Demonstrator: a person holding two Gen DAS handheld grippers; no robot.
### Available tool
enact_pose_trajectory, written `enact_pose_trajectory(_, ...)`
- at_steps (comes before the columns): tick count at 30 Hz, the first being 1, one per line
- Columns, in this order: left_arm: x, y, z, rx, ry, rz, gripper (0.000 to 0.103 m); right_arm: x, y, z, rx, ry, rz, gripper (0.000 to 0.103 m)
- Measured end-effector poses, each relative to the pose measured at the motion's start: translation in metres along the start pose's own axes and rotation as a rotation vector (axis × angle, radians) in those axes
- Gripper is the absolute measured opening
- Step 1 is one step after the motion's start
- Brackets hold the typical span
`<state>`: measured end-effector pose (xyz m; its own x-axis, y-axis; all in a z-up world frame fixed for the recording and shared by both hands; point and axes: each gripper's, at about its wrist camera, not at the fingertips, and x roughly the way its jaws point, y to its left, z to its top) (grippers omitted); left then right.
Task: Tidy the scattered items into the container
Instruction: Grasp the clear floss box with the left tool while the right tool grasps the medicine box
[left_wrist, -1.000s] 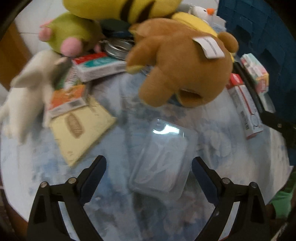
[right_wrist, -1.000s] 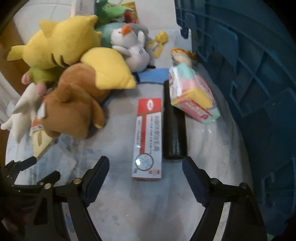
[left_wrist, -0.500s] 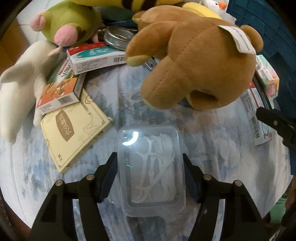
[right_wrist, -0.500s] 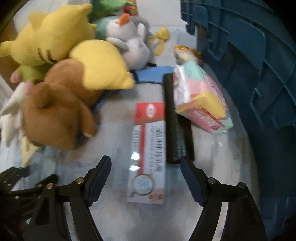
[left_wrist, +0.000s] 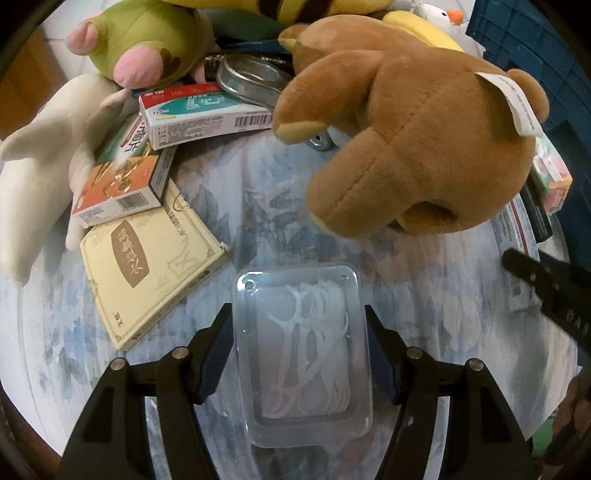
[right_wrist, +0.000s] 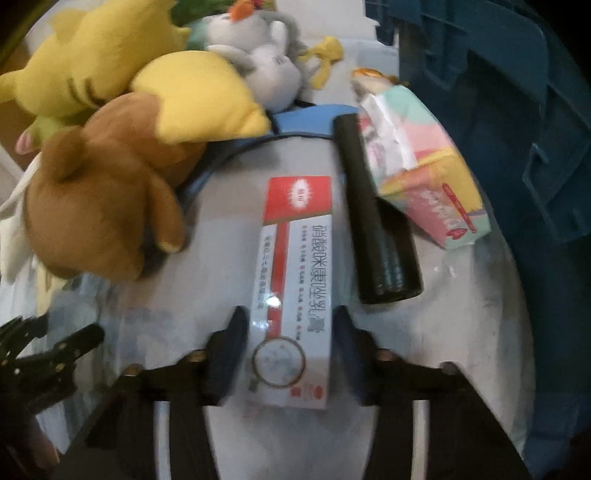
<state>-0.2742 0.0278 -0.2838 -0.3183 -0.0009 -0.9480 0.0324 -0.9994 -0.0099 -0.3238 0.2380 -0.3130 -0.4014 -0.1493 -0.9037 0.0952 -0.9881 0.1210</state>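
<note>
Left gripper (left_wrist: 299, 325): a second ago its fingers stood wide apart with the clear floss-pick box (left_wrist: 301, 347) lying loose between them; now they have closed in and press both long sides of the box, which sits on the counter (left_wrist: 258, 206).
Right gripper (right_wrist: 288, 328): a second ago its fingers were spread wide behind the red-and-white ointment box (right_wrist: 293, 288); now they have narrowed onto the near end of that box, one finger at each long edge, the picture blurred so that firm contact is hard to judge.
Change in view: both cameras are closer to the counter than before.
Container: the blue crate (right_wrist: 517, 147) stands at the right edge of the counter, well apart from the floss-pick box and just beyond the pastel tissue pack (right_wrist: 424, 166).
Beside the ointment box: a black cylinder (right_wrist: 376, 221) lies along its right side, with the tissue pack leaning over the cylinder's far end.
Ahead of the left gripper: a brown plush bear (left_wrist: 406, 140) lies just past the floss-pick box, between it and the crate.
Left of the floss-pick box: a cream flat box (left_wrist: 147, 266) lies near it, an orange carton (left_wrist: 122, 184) on top of its far corner, and a green-and-white carton (left_wrist: 207, 110) further back.
Far side: a green plush (left_wrist: 147, 40), a white plush (left_wrist: 44, 158) and a yellow plush (right_wrist: 92, 62) crowd the back of the counter.
</note>
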Motion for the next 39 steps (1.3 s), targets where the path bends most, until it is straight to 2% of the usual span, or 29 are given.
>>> enact_pose_trajectory(2, 0.0, 0.001, 0.002, -0.003, 0.01, 0.008, 0.075, 0.006, 0.001, 0.004, 0.004, -0.007, 0.004, 0.043)
enact_pose_trajectory(4, 0.002, 0.006, 0.002, -0.022, 0.017, 0.004, 0.079, 0.013, 0.002, 0.008, 0.007, -0.013, 0.008, 0.044)
enact_pose_trajectory(6, 0.002, 0.006, 0.002, -0.021, 0.011, 0.004, 0.079, 0.019, 0.002, 0.012, 0.011, -0.02, 0.011, 0.05)
enact_pose_trajectory(9, -0.002, 0.005, 0.001, -0.006, -0.008, 0.007, 0.079, 0.028, 0.003, 0.018, 0.016, -0.03, 0.017, 0.081)
enact_pose_trajectory(10, -0.003, 0.005, 0.0, -0.008, -0.014, 0.003, 0.076, 0.031, 0.004, 0.02, 0.018, -0.034, 0.019, 0.095)
enact_pose_trajectory(11, -0.005, 0.006, 0.0, -0.01, -0.019, -0.002, 0.067, 0.035, 0.004, 0.022, 0.02, -0.037, 0.021, 0.096)
enact_pose_trajectory(12, -0.007, 0.005, 0.0, -0.007, -0.021, -0.001, 0.062, 0.039, 0.005, 0.023, 0.016, -0.031, 0.014, 0.094)
enact_pose_trajectory(13, -0.009, 0.005, 0.0, -0.003, -0.021, 0.001, 0.06, 0.044, 0.006, 0.023, 0.009, -0.02, 0.004, 0.086)
enact_pose_trajectory(14, -0.01, 0.005, -0.001, 0.002, -0.026, 0.003, 0.06, 0.044, 0.01, 0.024, -0.009, -0.02, -0.019, 0.054)
enact_pose_trajectory(15, -0.013, 0.005, -0.002, 0.007, -0.038, 0.005, 0.06, 0.043, 0.011, 0.024, -0.014, -0.022, -0.028, 0.043)
enact_pose_trajectory(19, -0.039, 0.012, 0.001, 0.003, -0.082, -0.012, 0.06, 0.03, 0.008, 0.024, 0.004, -0.032, -0.028, 0.042)
enact_pose_trajectory(25, -0.076, 0.024, -0.001, 0.024, -0.134, -0.035, 0.06, -0.011, 0.021, 0.016, 0.004, -0.068, -0.001, 0.041)
enact_pose_trajectory(27, -0.069, 0.016, -0.021, 0.032, -0.161, -0.045, 0.06, -0.027, 0.029, 0.013, 0.006, -0.085, -0.001, 0.041)
enact_pose_trajectory(29, -0.082, 0.016, -0.028, 0.04, -0.197, -0.059, 0.06, -0.051, 0.027, 0.009, 0.002, -0.106, 0.0, 0.041)
enact_pose_trajectory(34, -0.13, 0.028, -0.024, 0.044, -0.29, -0.089, 0.06, -0.154, 0.065, -0.033, -0.027, -0.202, -0.005, 0.041)
enact_pose_trajectory(39, -0.176, 0.03, -0.016, 0.05, -0.375, -0.102, 0.06, -0.223, 0.085, -0.031, -0.053, -0.317, -0.005, 0.041)
